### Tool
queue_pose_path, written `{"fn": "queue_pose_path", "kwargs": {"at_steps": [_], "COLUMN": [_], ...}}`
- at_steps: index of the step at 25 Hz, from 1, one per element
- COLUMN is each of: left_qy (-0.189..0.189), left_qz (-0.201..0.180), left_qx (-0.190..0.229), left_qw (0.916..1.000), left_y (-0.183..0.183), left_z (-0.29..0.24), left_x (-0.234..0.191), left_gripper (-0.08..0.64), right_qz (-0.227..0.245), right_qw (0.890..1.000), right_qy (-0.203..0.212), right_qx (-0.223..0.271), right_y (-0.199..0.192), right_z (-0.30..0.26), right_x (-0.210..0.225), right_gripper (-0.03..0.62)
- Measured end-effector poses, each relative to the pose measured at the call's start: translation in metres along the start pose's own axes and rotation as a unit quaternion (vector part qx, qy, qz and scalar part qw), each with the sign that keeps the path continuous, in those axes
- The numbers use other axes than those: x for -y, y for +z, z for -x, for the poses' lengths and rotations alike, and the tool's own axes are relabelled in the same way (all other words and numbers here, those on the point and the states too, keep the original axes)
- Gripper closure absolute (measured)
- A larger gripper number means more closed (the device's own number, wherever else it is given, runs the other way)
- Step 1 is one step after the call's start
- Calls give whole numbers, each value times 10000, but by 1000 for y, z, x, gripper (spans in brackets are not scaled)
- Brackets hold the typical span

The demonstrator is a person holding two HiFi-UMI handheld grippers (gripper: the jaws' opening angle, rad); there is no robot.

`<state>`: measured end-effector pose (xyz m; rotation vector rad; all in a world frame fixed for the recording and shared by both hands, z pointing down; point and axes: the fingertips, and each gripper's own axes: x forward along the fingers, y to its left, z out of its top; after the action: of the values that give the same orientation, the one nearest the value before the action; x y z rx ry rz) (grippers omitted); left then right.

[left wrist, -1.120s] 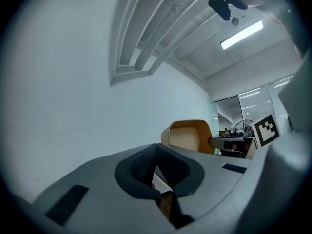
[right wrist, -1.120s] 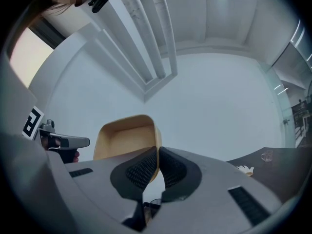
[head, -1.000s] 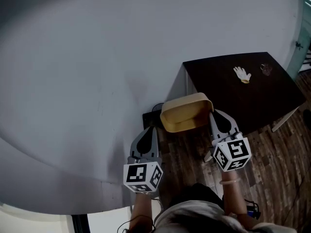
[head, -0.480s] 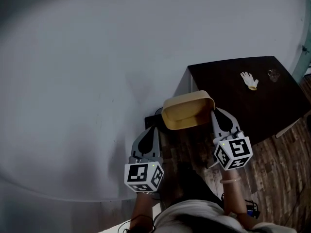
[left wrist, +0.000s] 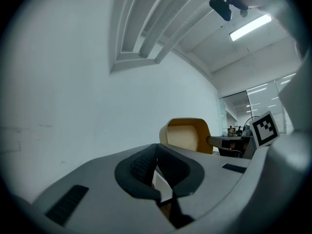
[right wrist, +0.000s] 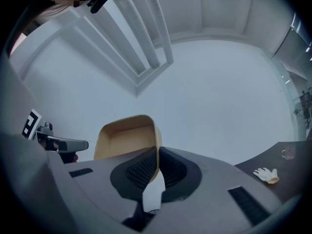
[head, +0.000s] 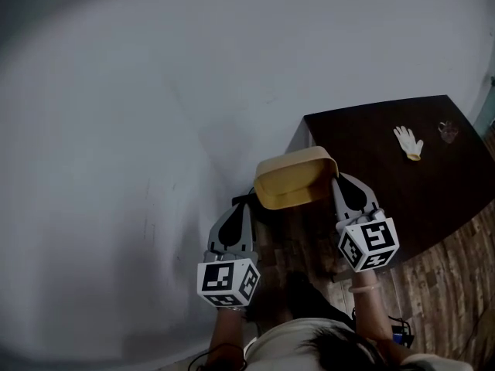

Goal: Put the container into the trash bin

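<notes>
One thin wall of the tan container (head: 294, 180) is being pinched in the closed right claw (head: 338, 182), held in the air beside the dark bench (head: 387, 184), while the left claw (head: 236, 211) is hanging closed and empty. Gripped so narrowly, the container is risking a swing or slip short of the bin.

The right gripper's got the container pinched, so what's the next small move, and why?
Probably ease the right gripper leftward and down. Its jaws are clamped on the rim of the container, which hangs just right of the dark box by the wall, likely the bin, not over it. The left gripper is shut, holding nothing.
</notes>
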<state>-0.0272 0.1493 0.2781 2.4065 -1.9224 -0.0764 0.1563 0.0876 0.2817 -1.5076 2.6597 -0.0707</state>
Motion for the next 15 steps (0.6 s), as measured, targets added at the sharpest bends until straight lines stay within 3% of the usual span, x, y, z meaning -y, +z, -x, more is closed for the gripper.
{"fn": "queue_pose_path", "kwargs": {"at_steps": [15], "left_qy": [19], "left_qz": [121], "left_qx": [-103], "left_qw": [9999], "left_y": [-5], "left_z": [-156], "left_x": [-41], "left_gripper": [540], "right_qz": [-42], "right_qw": [9997], "right_qy": [188], "right_qx": [-171], "right_y": [-15], "right_z": [-142], "right_x": [73], "right_gripper": [574]}}
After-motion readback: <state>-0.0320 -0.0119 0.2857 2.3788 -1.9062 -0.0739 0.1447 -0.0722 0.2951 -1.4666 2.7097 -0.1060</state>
